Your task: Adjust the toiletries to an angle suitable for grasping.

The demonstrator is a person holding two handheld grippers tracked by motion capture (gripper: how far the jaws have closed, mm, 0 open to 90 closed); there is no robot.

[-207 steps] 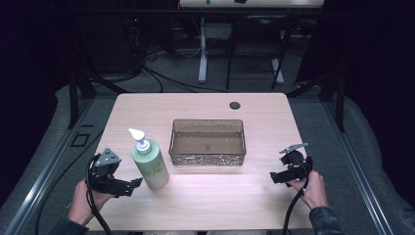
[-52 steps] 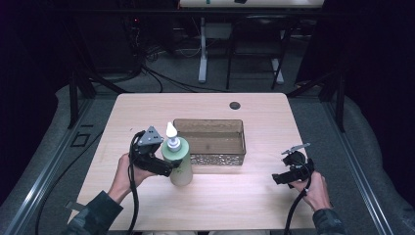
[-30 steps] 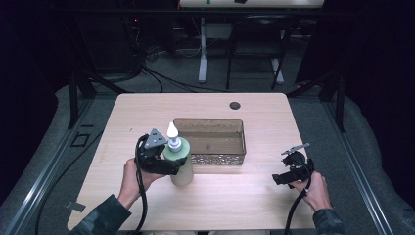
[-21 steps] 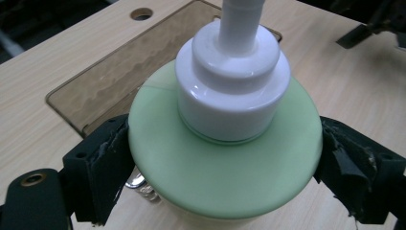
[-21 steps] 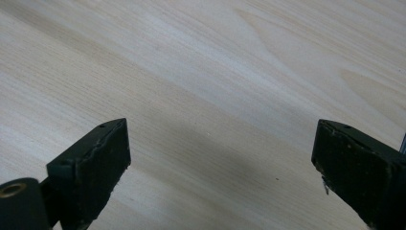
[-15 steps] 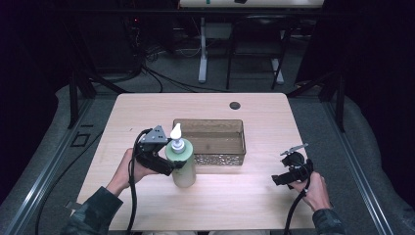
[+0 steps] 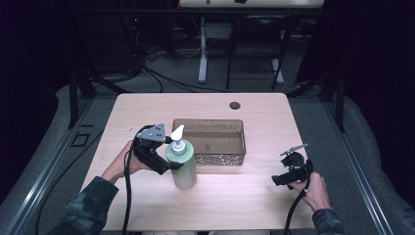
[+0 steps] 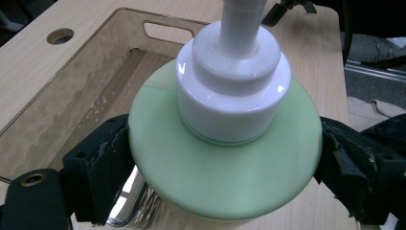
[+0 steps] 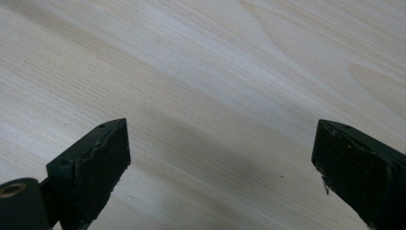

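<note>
beside the tray (image 7: 210,154), pale green pump bottle (image 7: 182,164), white dispenser top, upright

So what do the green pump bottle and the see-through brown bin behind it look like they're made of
The pale green pump bottle looks like smooth matte plastic, with a glossy white plastic pump collar that shows sharp highlights. The translucent brown rectangular bin looks like tinted plastic: the wood grain shows through its rippled walls.

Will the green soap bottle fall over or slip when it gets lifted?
Probably not slip: the left tool squeezes the soap bottle on both sides of its wide body. Its skin looks smooth and shiny, so a loose squeeze might let it slide. It stands tall on a narrow base with a pump on top, so a sideways push could tip it.
</note>
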